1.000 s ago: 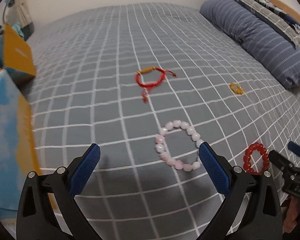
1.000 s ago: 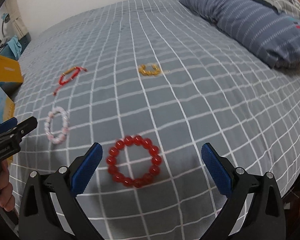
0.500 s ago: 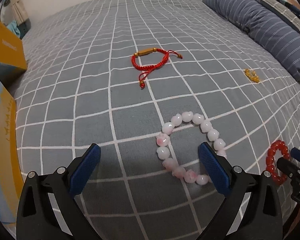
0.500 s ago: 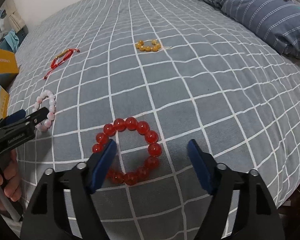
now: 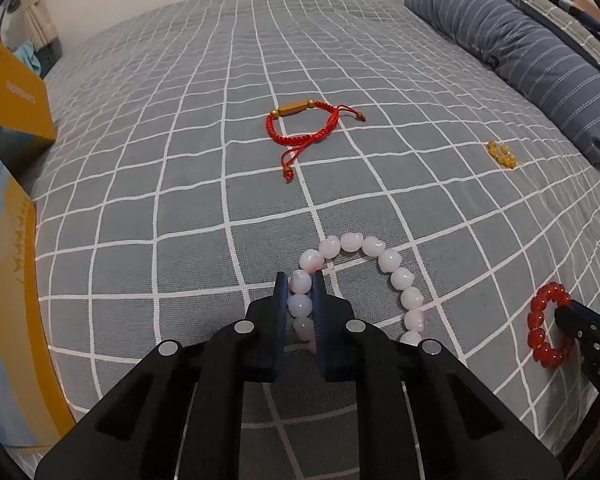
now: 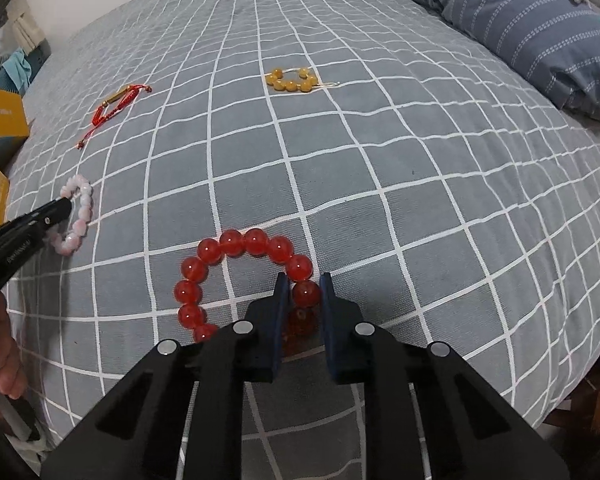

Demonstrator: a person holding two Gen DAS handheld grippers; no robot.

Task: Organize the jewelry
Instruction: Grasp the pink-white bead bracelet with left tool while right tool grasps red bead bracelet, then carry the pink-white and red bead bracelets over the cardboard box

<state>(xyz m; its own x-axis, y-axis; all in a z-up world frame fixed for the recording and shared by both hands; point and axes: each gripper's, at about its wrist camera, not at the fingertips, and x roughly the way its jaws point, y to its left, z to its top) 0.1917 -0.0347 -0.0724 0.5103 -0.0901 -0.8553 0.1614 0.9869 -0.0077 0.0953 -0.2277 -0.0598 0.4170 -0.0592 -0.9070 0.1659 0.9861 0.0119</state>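
Several bracelets lie on a grey checked bedspread [image 5: 180, 184]. My left gripper [image 5: 301, 280] is shut on the left side of a pink bead bracelet [image 5: 396, 278], which rests on the bed; it also shows in the right wrist view [image 6: 80, 216]. My right gripper [image 6: 303, 282] is shut on the right side of a red bead bracelet [image 6: 228, 244], also seen in the left wrist view [image 5: 540, 332]. A red cord bracelet [image 5: 308, 128] and an amber bead bracelet [image 6: 292, 80] lie farther back.
Yellow and blue boxes [image 5: 12, 92] stand at the left bed edge, with another box [image 5: 8, 300] close on the near left. A blue striped pillow [image 5: 532, 56] lies along the right. The bed's near edge drops off at the right [image 6: 572, 380].
Both grippers moved forward and down to the bed and closed from wide open: the left onto the pink bead bracelet, the right onto the red bead bracelet.
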